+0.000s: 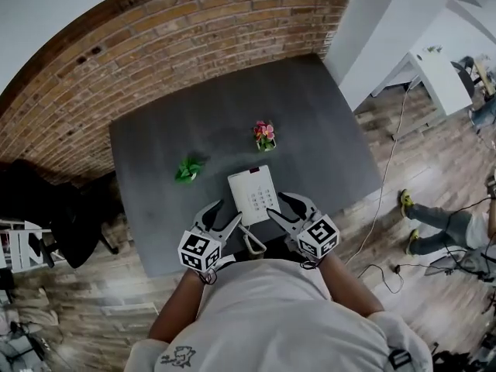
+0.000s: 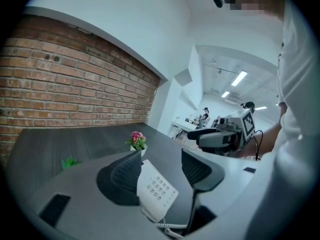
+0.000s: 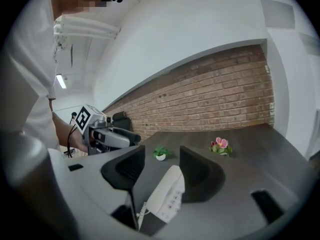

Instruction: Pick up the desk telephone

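The white desk telephone point(image 1: 253, 194) lies flat near the front edge of the dark table point(image 1: 155, 146), its keypad up and its coiled cord point(image 1: 253, 243) trailing off the near end. My left gripper point(image 1: 225, 214) hovers open just off the phone's near left corner. My right gripper point(image 1: 277, 206) hovers open at its near right corner. In the left gripper view the phone point(image 2: 156, 189) lies low between the wide fingers of that gripper point(image 2: 161, 156), untouched. The right gripper view shows the phone point(image 3: 167, 194) likewise below that gripper's point(image 3: 161, 154) spread fingers.
A pink flower pot point(image 1: 264, 134) and a small green plant point(image 1: 188, 169) stand on the table behind the phone. A brick wall point(image 1: 194, 45) runs along the far side. A black chair point(image 1: 62, 215) is at the left; a person's legs point(image 1: 434, 223) and cables lie on the floor at the right.
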`<state>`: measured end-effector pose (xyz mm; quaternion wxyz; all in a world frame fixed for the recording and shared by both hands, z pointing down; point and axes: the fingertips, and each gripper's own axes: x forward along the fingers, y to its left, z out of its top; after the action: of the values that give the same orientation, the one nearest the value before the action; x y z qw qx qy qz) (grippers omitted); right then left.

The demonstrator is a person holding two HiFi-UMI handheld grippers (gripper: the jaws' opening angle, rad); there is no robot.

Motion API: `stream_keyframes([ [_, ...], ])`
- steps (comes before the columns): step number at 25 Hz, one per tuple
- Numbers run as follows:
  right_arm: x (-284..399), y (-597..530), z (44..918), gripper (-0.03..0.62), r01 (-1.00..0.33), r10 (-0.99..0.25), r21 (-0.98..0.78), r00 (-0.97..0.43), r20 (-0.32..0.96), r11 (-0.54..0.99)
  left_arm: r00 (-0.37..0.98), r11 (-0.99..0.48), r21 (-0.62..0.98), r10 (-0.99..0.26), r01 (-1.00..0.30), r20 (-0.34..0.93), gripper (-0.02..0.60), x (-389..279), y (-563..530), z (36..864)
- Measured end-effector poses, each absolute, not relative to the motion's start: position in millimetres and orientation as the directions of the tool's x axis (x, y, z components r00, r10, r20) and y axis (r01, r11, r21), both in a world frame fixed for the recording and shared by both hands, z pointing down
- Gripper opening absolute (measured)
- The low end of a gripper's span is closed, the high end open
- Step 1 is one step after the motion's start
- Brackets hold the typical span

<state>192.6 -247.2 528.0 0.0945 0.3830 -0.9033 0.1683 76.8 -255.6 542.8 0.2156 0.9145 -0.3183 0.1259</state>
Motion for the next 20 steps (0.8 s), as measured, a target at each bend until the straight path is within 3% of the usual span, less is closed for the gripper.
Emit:
stream_keyframes([
  [20, 237.6, -267.0, 664.8, 0.166, -0.618, -0.426, -0.395, -0.771, 0.474, 0.679, 0.641, -0.551, 0.348, -0.534, -0.758, 0.551, 0.267, 91.0, -261.7, 657.0],
])
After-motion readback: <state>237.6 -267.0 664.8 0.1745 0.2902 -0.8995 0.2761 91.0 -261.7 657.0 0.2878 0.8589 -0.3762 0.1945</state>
